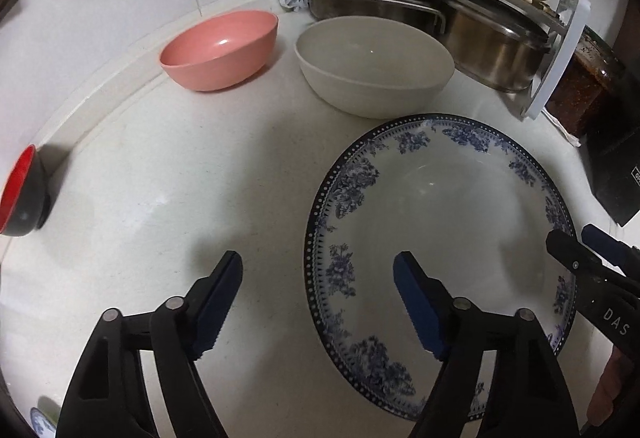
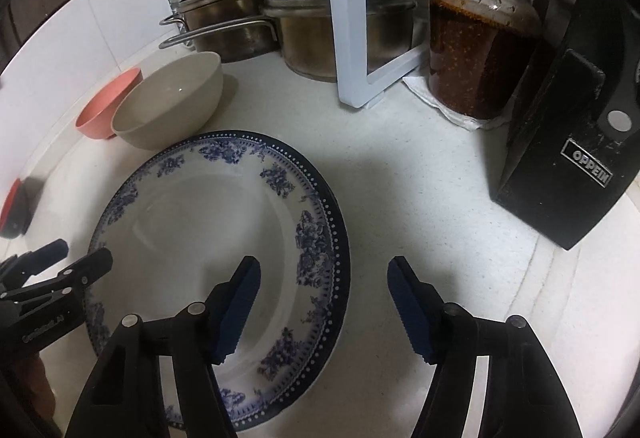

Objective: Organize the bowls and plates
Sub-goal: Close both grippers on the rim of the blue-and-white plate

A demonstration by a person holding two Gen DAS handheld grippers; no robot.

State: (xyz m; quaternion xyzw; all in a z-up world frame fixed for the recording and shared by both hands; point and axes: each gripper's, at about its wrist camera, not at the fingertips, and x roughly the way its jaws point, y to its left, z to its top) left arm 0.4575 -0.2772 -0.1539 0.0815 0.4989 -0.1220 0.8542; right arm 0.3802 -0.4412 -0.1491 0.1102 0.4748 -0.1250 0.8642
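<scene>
Left wrist view: left tongs [image 1: 318, 274] spread wide, nothing held, above left rim of plate [image 1: 440, 214] laid on worktop [image 1: 160, 198]; grey bowl [image 1: 374, 64], pink bowl [image 1: 220, 48] behind. Right wrist view: right tongs [image 2: 324, 278] spread, straddling plate's right rim.

Left claw [image 1: 318, 270], black arms, blue ribbed pads, silver pivot pins; right claw [image 2: 324, 274] alike
</scene>
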